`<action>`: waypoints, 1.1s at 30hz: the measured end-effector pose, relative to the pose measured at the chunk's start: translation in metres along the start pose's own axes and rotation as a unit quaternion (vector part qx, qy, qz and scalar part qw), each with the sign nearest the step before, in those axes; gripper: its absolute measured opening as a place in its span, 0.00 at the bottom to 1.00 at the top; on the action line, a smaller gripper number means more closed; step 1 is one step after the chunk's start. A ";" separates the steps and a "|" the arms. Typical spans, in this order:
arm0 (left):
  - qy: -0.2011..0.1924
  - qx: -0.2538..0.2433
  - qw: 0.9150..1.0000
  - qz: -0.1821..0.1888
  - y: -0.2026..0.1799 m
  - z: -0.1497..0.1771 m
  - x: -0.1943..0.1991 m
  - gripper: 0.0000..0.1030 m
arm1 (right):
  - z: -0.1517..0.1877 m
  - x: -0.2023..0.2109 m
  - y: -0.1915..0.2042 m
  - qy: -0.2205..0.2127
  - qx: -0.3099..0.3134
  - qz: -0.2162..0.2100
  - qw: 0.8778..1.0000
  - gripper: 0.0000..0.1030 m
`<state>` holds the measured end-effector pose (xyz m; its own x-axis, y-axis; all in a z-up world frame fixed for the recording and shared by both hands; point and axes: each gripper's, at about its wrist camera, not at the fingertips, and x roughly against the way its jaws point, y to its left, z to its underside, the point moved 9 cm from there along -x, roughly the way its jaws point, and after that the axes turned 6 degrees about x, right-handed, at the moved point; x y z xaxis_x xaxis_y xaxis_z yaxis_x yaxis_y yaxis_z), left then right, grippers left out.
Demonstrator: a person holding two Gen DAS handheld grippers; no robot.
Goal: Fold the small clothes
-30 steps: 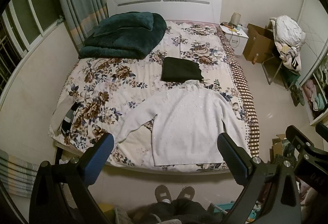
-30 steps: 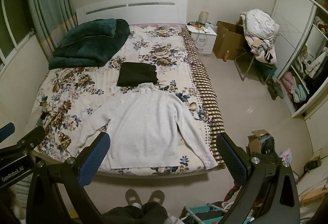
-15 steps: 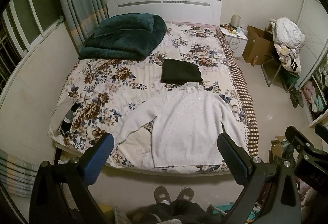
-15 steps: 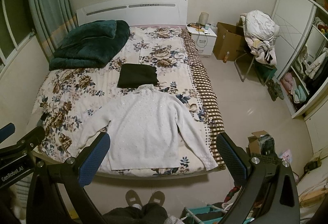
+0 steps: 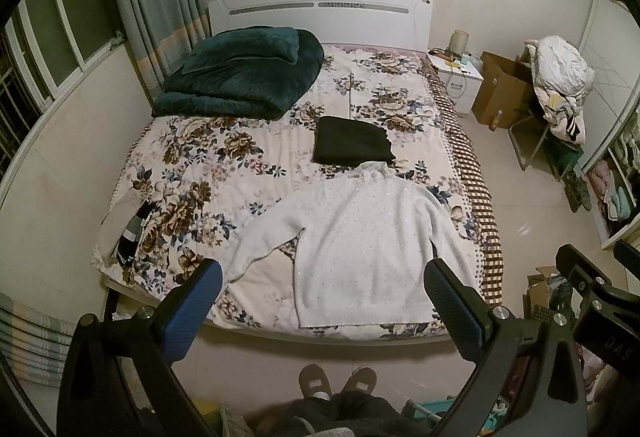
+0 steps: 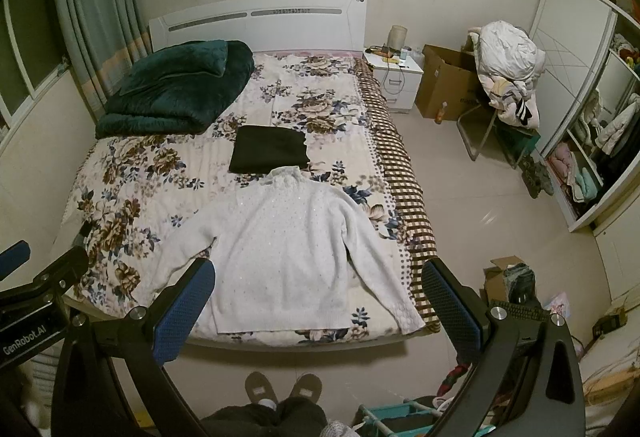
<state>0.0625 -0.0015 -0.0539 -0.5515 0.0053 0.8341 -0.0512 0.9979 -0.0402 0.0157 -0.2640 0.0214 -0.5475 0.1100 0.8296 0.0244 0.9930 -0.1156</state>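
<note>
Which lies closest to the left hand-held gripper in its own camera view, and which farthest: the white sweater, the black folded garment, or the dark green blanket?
Measured from the left hand-held gripper:
1. White sweater, spread flat at the foot of the bed, just beyond the open fingers.
2. Black folded garment, mid-bed, just past the sweater's collar.
3. Dark green blanket, folded at the head of the bed, on the left.

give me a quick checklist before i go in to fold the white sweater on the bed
1. Left gripper open and empty: ok.
2. Right gripper open and empty: ok.
3. White sweater lies flat, both sleeves spread out: ok.
4. Nothing lying on the sweater: ok; the folded black garment sits just beyond its collar.
5. Right sleeve cuff fully on the bed: cannot tell, it lies right at the corner.
6. Grippers close enough to grasp: not ok, both are held high over the foot of the bed.
</note>
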 end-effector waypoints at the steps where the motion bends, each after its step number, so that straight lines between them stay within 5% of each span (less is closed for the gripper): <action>1: -0.001 0.000 1.000 0.000 0.000 0.000 0.000 1.00 | 0.000 0.000 0.000 0.000 0.000 0.000 1.000 1.00; 33: -0.004 0.002 1.000 0.004 -0.001 -0.004 0.003 1.00 | -0.014 0.009 0.010 -0.003 0.000 0.001 1.000 1.00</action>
<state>0.0638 -0.0025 -0.0490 -0.5580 0.0121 0.8298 -0.0510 0.9975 -0.0488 0.0230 -0.2529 0.0352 -0.5532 0.1118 0.8255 0.0251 0.9927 -0.1176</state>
